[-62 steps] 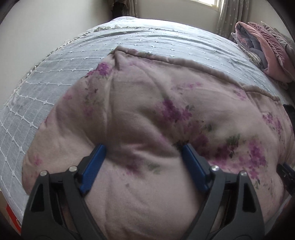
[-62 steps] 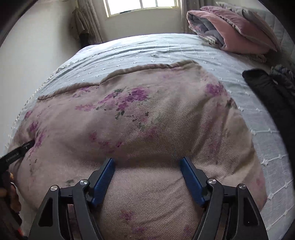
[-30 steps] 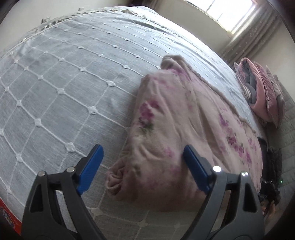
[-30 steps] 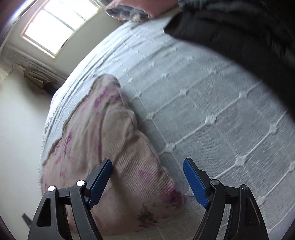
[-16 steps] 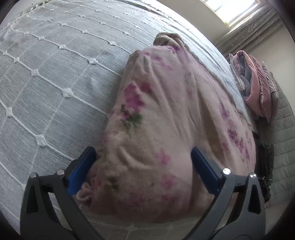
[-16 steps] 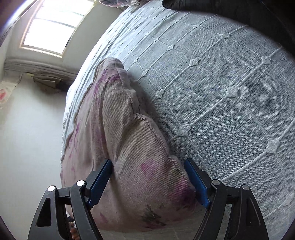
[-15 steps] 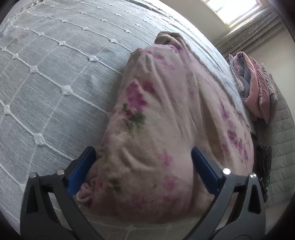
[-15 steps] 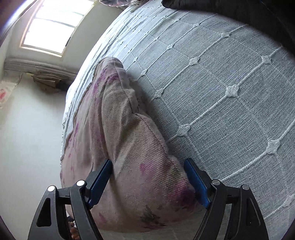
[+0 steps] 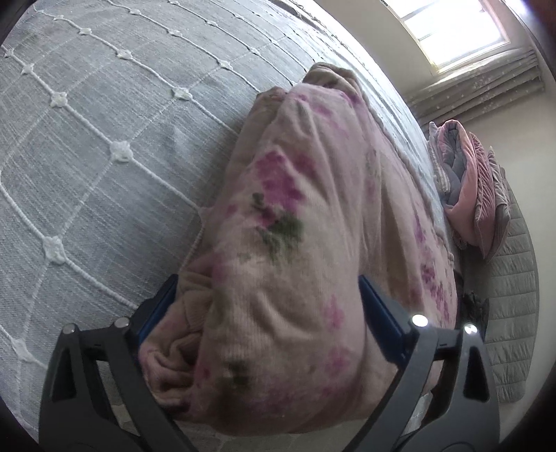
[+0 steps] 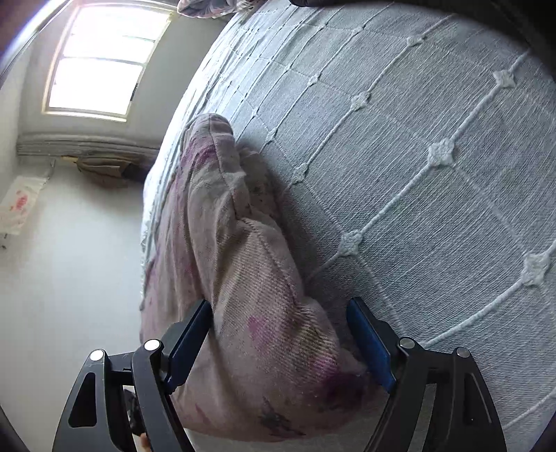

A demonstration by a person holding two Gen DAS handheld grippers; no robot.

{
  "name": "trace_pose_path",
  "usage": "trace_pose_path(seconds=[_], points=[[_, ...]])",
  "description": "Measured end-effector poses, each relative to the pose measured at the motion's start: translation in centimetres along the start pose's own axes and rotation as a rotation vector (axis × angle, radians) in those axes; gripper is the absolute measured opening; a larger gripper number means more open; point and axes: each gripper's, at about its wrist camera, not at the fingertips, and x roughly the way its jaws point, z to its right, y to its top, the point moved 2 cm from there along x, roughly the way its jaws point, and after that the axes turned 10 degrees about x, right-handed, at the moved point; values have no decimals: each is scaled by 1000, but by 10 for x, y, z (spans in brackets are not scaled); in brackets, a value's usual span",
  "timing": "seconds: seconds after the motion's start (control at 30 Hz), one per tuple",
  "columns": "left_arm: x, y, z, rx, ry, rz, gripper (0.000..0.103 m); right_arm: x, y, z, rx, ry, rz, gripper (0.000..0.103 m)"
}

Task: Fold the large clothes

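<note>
A thick pale pink garment with purple flowers lies folded in a long bundle on the grey bedspread. My left gripper is open, its blue fingers straddling the bundle's near left end, where rolled edges show. In the right wrist view the same garment shows from its right end. My right gripper is open, the corner of the bundle between its fingers, the right finger over the bedspread.
A pile of pink and grey quilts lies at the head of the bed. A dark garment lies beyond the right gripper. A window and the pale wall are behind. The bed's edge runs just below the bundle.
Both grippers have left the top of the bundle and swung out to its two ends, then moved closer, so each end now sits between open fingers.
</note>
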Motion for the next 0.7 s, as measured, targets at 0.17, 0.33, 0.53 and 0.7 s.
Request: trace_pose_path(seconds=[0.17, 0.33, 0.53, 0.7], points=[[-15, 3, 9, 28, 25, 58, 56, -6, -7, -13, -50, 30, 43, 32], [-25, 10, 35, 110, 115, 93, 42, -23, -24, -52, -192, 8, 155, 20], [-28, 12, 41, 132, 150, 114, 42, -33, -54, -88, -363, -39, 242, 16], [-21, 11, 27, 82, 90, 84, 53, -24, -47, -79, -321, -36, 208, 16]])
